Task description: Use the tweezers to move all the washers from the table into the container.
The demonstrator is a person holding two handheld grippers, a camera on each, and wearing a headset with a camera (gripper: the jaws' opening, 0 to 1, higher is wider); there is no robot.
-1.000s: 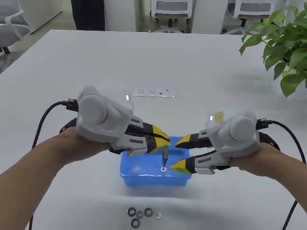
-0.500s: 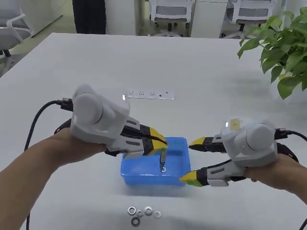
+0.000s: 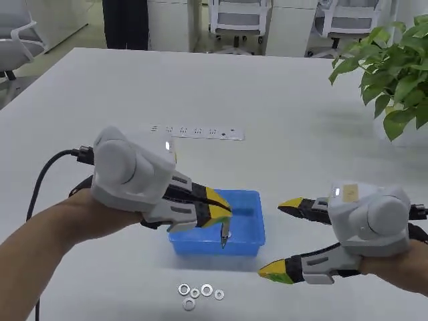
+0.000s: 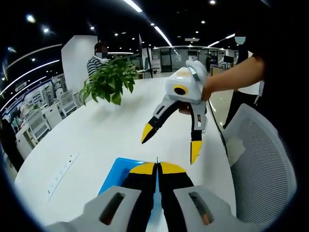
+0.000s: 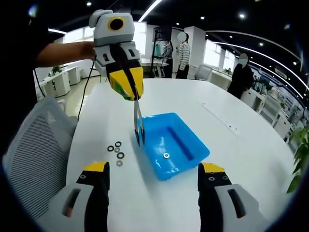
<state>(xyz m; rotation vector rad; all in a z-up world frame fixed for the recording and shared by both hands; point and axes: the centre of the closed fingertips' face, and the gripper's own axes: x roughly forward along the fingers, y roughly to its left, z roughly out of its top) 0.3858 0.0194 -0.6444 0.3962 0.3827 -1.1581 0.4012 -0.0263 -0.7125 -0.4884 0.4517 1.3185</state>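
While one washer [image 5: 166, 155] is lying in the blue container [image 3: 249, 200], the left gripper [image 3: 219, 210] is pinching the tweezers [image 5: 138, 121], apparently empty, near the loose washers [image 3: 199, 294] awaiting pickup; the right gripper [image 3: 271, 237] is idling, jaws spread.

In the head view the white-and-yellow left gripper [image 3: 222, 209] is covering the left part of the shallow blue plastic container [image 3: 245, 245] and hiding the upper half of the thin metal tweezers [image 3: 224, 234] — their tips are looking too small to judge. The leafy green plant [image 3: 391, 73] is running off the right edge.
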